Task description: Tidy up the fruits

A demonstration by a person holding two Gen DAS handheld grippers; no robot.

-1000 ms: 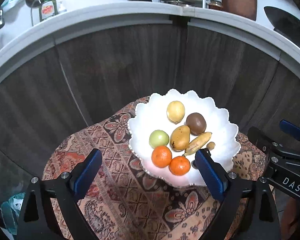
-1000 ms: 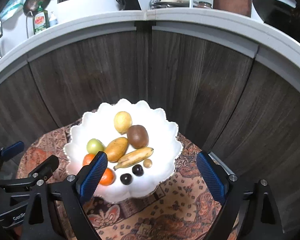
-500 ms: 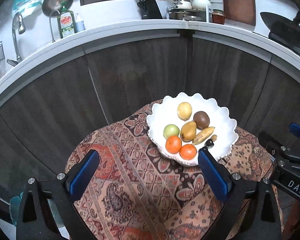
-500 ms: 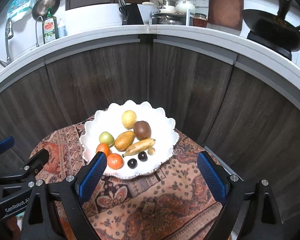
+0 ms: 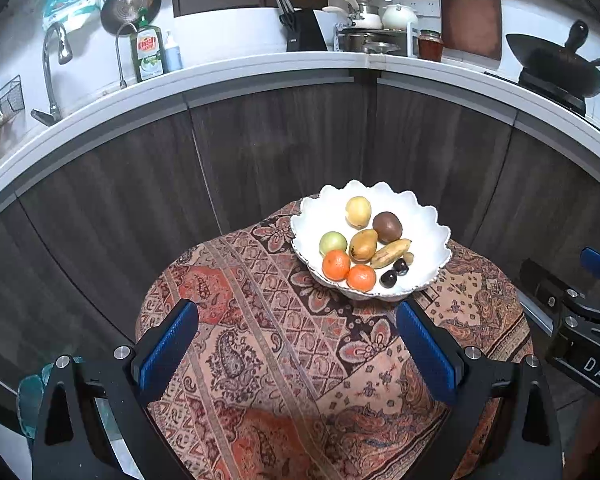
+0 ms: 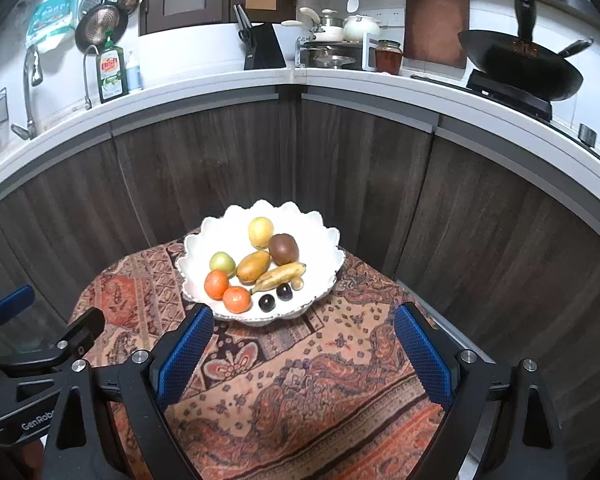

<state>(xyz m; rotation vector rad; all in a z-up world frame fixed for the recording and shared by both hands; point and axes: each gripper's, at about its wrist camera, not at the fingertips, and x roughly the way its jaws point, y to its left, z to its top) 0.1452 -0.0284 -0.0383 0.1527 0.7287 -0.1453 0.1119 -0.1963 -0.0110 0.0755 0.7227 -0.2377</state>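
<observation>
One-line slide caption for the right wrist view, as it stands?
Right gripper open above patterned cloth, facing white scalloped bowl of mixed fruit.

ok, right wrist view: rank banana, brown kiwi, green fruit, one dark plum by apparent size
1. banana, longest
2. brown kiwi
3. green fruit, smaller than the kiwi, though not by much
4. dark plum, clearly smallest

All lie close together in the white bowl, so nearness to the camera barely skews this.

free: patterned cloth (image 5: 284, 364) before bowl (image 5: 428, 232) | blocked: cabinet doors (image 5: 284, 148) behind
</observation>
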